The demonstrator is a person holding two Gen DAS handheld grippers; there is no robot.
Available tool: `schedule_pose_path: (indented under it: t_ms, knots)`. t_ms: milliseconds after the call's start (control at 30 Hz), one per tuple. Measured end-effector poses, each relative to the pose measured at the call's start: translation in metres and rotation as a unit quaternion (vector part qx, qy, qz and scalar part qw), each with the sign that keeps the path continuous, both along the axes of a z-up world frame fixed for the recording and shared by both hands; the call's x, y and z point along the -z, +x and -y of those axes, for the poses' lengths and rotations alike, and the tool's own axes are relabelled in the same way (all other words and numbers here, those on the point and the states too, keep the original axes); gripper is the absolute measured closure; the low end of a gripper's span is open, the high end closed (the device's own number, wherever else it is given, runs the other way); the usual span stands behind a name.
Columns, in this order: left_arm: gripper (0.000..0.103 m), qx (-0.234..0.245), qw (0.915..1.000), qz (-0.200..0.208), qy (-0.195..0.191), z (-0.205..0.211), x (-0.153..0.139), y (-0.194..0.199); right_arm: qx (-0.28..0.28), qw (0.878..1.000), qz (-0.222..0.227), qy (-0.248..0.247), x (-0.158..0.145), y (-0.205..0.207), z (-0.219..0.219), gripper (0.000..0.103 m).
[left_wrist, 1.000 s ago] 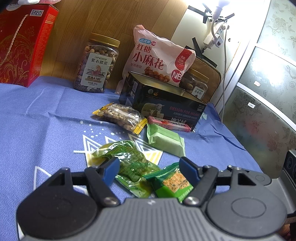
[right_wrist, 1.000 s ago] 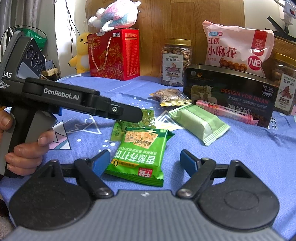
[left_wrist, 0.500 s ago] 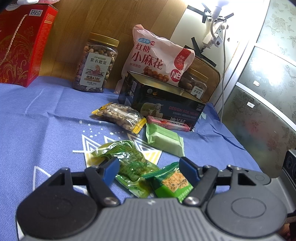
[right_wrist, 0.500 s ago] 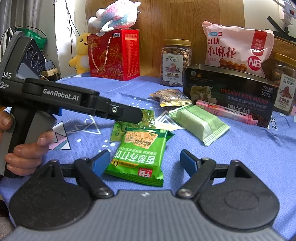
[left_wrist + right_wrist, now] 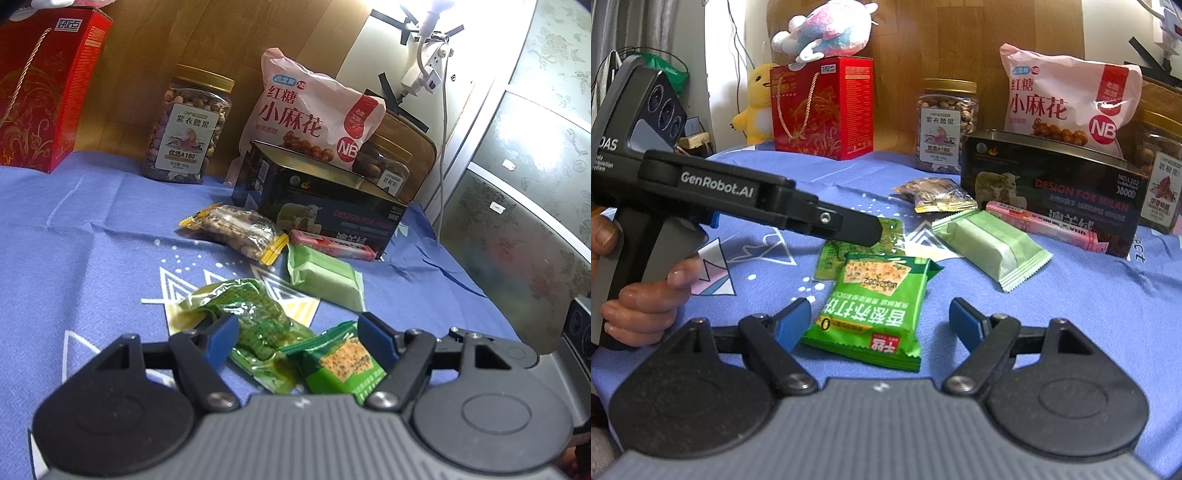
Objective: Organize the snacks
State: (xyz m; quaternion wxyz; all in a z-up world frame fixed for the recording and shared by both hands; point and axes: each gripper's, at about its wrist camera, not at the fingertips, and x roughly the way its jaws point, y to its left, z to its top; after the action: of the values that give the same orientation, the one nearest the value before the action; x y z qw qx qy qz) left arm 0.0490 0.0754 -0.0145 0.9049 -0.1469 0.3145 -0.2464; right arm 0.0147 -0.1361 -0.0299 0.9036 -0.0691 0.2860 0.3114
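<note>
We record the right gripper (image 5: 881, 321): black linkage arms, blue finger pads (image 5: 792, 323), silver pivot screws, round black discs beside a ribbed grey housing. The left gripper (image 5: 295, 338) matches it. Seen from the right gripper's camera, the left unit carries white "GenRobot.AI" lettering, a grey handle and three round lenses. The left hand (image 5: 642, 295) shows bare skin, short nails.

A blue patterned cloth (image 5: 92, 236) covered the tabletop. Behind it stood a wooden panel (image 5: 177, 40), beside a pale wall (image 5: 391, 48) that carried a white power strip (image 5: 424, 72) under bright glare. Frosted floral glass panels (image 5: 528, 155) lined the right side. A grey curtain (image 5: 631, 26) hung at far left.
</note>
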Motion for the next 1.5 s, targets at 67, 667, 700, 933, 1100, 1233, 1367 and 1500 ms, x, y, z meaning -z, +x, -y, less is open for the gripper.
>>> schedule_pose_path:
  t_ms: [67,667,700,933,1100,1233,1367,1500]
  knots:
    - [0.030,0.000,1.0000,0.000,0.000,0.0002,0.0001,-0.0002,-0.002,1.000,0.002,-0.003,-0.0002,-0.0003,-0.0008,0.020]
    - [0.030,0.002,1.0000,0.000,-0.001,0.0013,0.0008,-0.0006,0.000,1.000,0.003,-0.006,0.0006,-0.0005,-0.0035,0.020]
    - [0.030,0.002,1.0000,0.000,-0.001,0.0010,0.0008,-0.0001,0.000,1.000,0.002,-0.006,0.0007,-0.0004,-0.0034,0.020]
    - [0.030,0.003,1.0000,0.001,-0.001,0.0017,0.0010,-0.0008,-0.003,1.000,0.002,-0.006,0.0008,-0.0005,-0.0040,0.020]
    - [0.030,0.002,1.0000,0.000,-0.001,0.0014,0.0009,-0.0002,-0.004,1.000,0.001,-0.007,0.0008,-0.0004,-0.0045,0.020]
    - [0.030,0.003,1.0000,0.001,-0.001,0.0019,0.0009,-0.0006,-0.005,1.000,0.001,-0.008,0.0012,-0.0006,-0.0047,0.020]
    - [0.030,0.002,1.0000,0.000,-0.001,0.0021,0.0009,-0.0007,-0.005,1.000,0.001,-0.009,0.0011,-0.0007,-0.0051,0.020]
    - [0.030,0.003,1.0000,0.000,-0.001,0.0021,0.0008,-0.0006,-0.005,1.000,0.001,-0.008,0.0012,-0.0009,-0.0052,0.020]
